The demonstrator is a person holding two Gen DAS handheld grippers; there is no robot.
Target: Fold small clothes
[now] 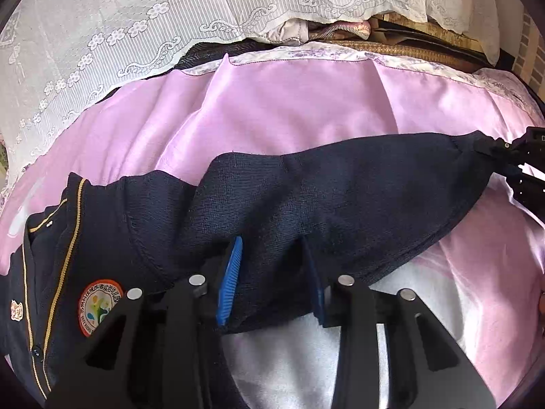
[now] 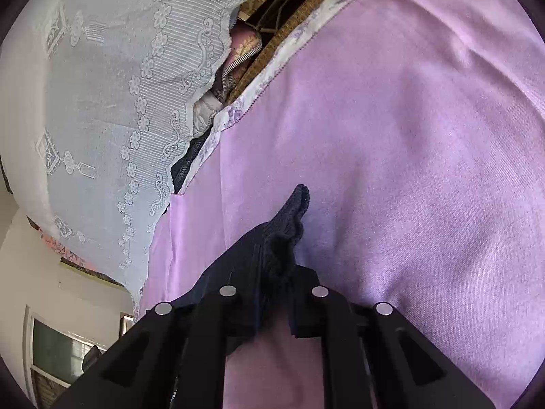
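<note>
Broadly, a pink sheet covers the bed and a white lace curtain hangs behind it. Across the sheet lies the navy knit cardigan, its body to the left and one sleeve stretched rightward between the two tools. It looks soft, light and floppy, a loose knit that will sag and stretch wherever it is unsupported, so edges, the shoulder seam and the cuff are the sensible places to grip.

The left gripper has its blue-padded fingers clenched around a bunched fold of the sleeve near the shoulder. The right gripper is clamped on the ribbed cuff, which pokes out beyond its tips.

On the chest sits a round orange-rimmed school badge with Chinese characters, too small to read, beside gold piping. A small pin near the left edge is illegible.
</note>
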